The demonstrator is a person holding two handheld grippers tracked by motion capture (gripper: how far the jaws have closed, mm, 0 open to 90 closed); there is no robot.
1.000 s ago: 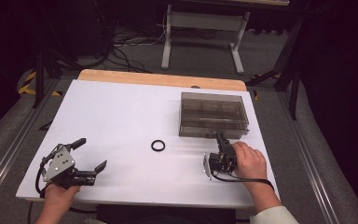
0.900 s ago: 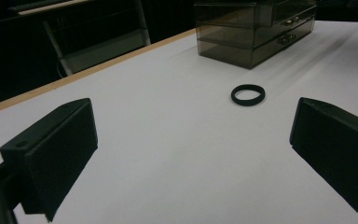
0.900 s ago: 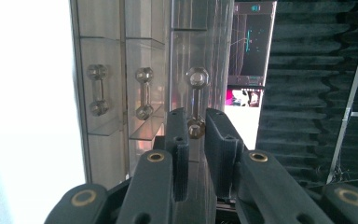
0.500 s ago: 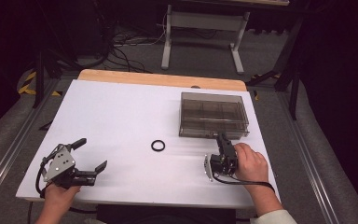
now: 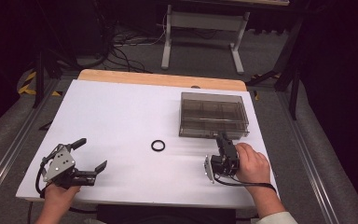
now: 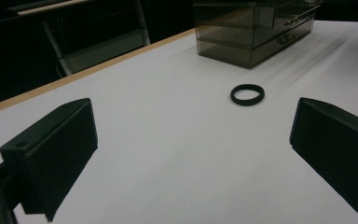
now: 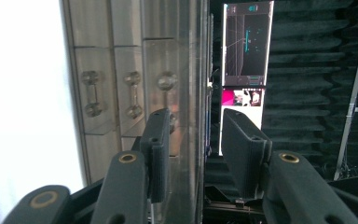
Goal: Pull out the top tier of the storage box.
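Table (image 5: 121, 121), white-topped with a wooden strip along its far edge, takes up most of the high view. Dark floor, cables and a metal stand frame (image 5: 200, 28) lie beyond it at 12 o'clock.

Smoked clear drawer box (image 5: 213, 114) sits at about 2 o'clock from the table's middle, near the right edge. In the right gripper view its front shows turned on its side, with three small clear handles (image 7: 133, 95) in a row. Left gripper view has the same box (image 6: 254, 28) far off at 1 o'clock.

Right gripper (image 5: 224, 142), held in the person's right hand (image 5: 251, 163), points at 12 o'clock with its tips at the box's near front edge. Jaws partly apart and just been opening. The edge of the box's top panel (image 7: 193, 93) stands in the gap; pads don't look pressed on it, though contact on the near pad is hard to judge.

Left gripper (image 5: 91, 156) rests at 8 o'clock on the table near the front edge, in the left hand (image 5: 58, 193), aimed toward 3 o'clock. Jaws wide, nothing between them but bare tabletop.

Black ring (image 5: 157, 145) lies flat near the table's middle, well apart from both grippers; from the left gripper view it lies ahead at 1 o'clock (image 6: 247, 94).
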